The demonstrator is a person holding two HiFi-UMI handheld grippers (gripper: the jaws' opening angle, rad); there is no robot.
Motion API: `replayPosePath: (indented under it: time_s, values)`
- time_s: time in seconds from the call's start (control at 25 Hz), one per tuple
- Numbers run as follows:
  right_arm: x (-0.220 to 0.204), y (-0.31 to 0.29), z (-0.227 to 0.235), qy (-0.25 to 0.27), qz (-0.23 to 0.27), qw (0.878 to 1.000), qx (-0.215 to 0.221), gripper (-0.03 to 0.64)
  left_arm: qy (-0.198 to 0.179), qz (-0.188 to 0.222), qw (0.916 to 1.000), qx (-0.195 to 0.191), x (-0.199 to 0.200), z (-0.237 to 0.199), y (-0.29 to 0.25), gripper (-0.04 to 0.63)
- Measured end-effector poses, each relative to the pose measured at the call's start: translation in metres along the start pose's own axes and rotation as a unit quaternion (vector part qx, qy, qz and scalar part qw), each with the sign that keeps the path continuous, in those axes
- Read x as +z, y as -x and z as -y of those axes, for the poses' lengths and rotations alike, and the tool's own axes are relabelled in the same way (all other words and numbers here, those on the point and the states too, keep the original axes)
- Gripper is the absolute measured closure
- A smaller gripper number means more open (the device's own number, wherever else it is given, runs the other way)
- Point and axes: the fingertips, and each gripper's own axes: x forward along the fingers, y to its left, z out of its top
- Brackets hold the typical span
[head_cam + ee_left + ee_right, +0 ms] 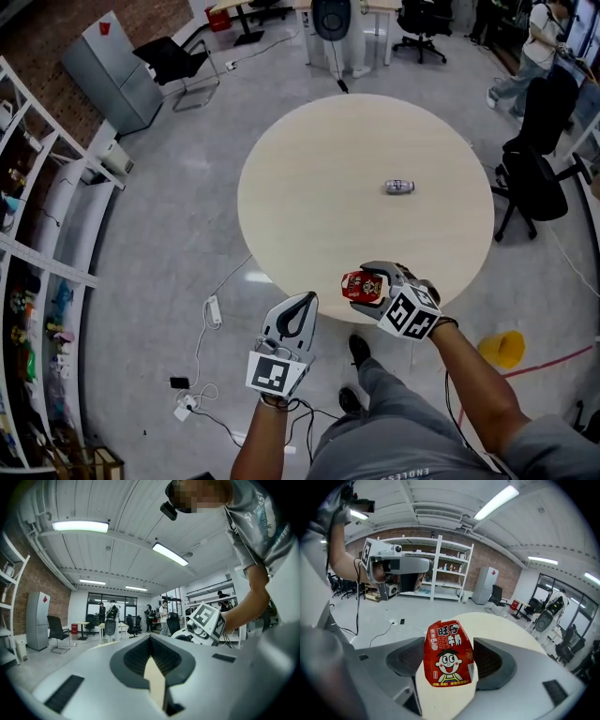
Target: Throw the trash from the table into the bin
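My right gripper [360, 285] is shut on a crumpled red milk can [365, 287] with a cartoon face, held just above the near edge of the round beige table [319, 187]. In the right gripper view the red can [449, 656] stands upright between the two grey jaws of the right gripper [449, 644]. A small silver can [399, 187] lies on its side on the table's right half. My left gripper [303, 302] hovers off the table's near edge, left of the right one. Its tips meet, with nothing between them, as the left gripper [151, 639] shows in its own view.
A yellow bucket-like thing [503, 349] stands on the floor at the right. A black office chair [534, 178] is beside the table's right side. White shelving [37, 262] lines the left wall, with a power strip and cables [213, 311] on the floor nearby.
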Motion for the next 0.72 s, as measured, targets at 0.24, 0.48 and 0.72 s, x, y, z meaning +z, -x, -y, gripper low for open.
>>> replayPosePath:
  time_s: [0.24, 0.48, 0.72]
  values:
    - [0.072, 0.081, -0.014, 0.03, 0.038, 0.996, -0.074, 0.299, -0.042, 0.04, 0.9976, -0.036, 0.065, 0.03, 0.025, 0.561]
    - [0.087, 0.17, -0.016, 0.051, 0.064, 0.985, -0.15, 0.299, -0.071, 0.068, 0.9924, -0.074, 0.102, 0.087, 0.012, 0.561]
    - [0.11, 0.217, -0.025, 0.03, 0.065, 0.974, -0.215, 0.299, -0.064, 0.113, 0.9821, -0.137, 0.129, 0.104, 0.014, 0.561]
